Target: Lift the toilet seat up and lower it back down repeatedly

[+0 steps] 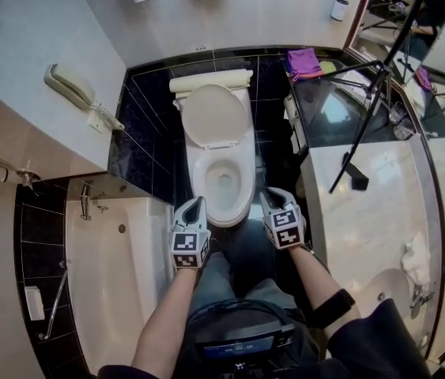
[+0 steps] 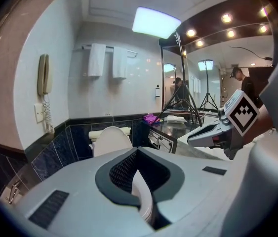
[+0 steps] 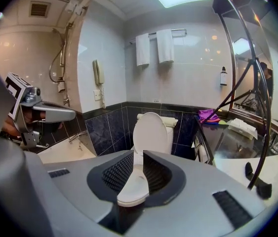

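Below you in the head view, a white toilet [image 1: 224,181] stands in a narrow bay of dark tile. Its lid [image 1: 215,115] is tipped up against the tank [image 1: 210,80], and the toilet seat [image 1: 201,186] lies flat on the rim. Your left gripper [image 1: 194,204] sits just beside the toilet's front left edge. Your right gripper [image 1: 273,195] sits just beside its front right edge. The rounded front lies between the two grippers, with your knees [image 1: 242,253] close behind.

In the left gripper view, the jaws stand a narrow way apart. A sliver of the white front rim shows through the gap, beyond the pads, and they grip nothing. In the right gripper view, the jaws stand wider apart. The front of the seat shows in the gap with the upright lid behind it, and neither pad presses on it.

Room to move is tight at the sides. The bathtub rim [image 1: 159,251] runs just beside your left gripper, and the pale vanity counter [image 1: 348,227] has its edge just beside your right one. A black tripod leg [image 1: 356,133] slants up from that counter, and a purple cloth [image 1: 304,61] lies at its far corner. A wall phone [image 1: 70,85] hangs over the tub, well apart from both grippers. The open way runs down the middle, from the toilet's front back to the raised lid.
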Demonstrator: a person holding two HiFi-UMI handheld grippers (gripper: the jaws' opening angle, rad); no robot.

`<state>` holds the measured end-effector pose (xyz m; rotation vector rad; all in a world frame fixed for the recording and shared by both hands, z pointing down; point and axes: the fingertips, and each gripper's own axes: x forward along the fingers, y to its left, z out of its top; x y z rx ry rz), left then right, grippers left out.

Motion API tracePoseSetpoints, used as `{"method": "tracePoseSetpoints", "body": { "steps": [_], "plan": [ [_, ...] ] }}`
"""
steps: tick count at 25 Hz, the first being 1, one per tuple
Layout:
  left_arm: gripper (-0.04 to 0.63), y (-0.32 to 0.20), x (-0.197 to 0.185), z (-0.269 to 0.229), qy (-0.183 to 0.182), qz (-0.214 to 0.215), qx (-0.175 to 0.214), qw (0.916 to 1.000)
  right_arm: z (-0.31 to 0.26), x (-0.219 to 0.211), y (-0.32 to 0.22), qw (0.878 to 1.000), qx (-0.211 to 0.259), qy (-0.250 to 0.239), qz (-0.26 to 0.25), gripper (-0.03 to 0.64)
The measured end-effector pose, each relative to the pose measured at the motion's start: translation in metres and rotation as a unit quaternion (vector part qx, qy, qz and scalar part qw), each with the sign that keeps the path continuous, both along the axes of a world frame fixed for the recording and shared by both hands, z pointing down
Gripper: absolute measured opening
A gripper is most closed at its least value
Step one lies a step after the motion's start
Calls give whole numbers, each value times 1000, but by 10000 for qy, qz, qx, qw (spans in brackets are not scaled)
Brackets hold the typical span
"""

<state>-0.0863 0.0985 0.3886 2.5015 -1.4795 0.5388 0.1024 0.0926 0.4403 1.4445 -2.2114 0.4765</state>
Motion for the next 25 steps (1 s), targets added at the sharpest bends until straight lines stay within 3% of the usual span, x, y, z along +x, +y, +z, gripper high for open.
{"method": "tracePoseSetpoints", "body": {
  "steps": [8, 17, 20, 25],
  "plan": [
    [-11, -16, 4, 58, -142, 382, -102, 9991, 107, -3, -9, 9927, -944, -576, 473, 192],
    [-11, -53, 3, 151, -231, 484, -192, 9984, 248, 2, -27, 9663, -1783, -1431, 1187, 193],
    [-11, -62, 12, 184, -246, 697, -178, 9971, 299, 0, -31, 9587, -1957, -1605, 1297, 193],
    [-11, -76, 13, 251, -203, 674, -232, 9972, 386, -8, -39, 9420, -2218, -2057, 1455, 193]
  ]
}}
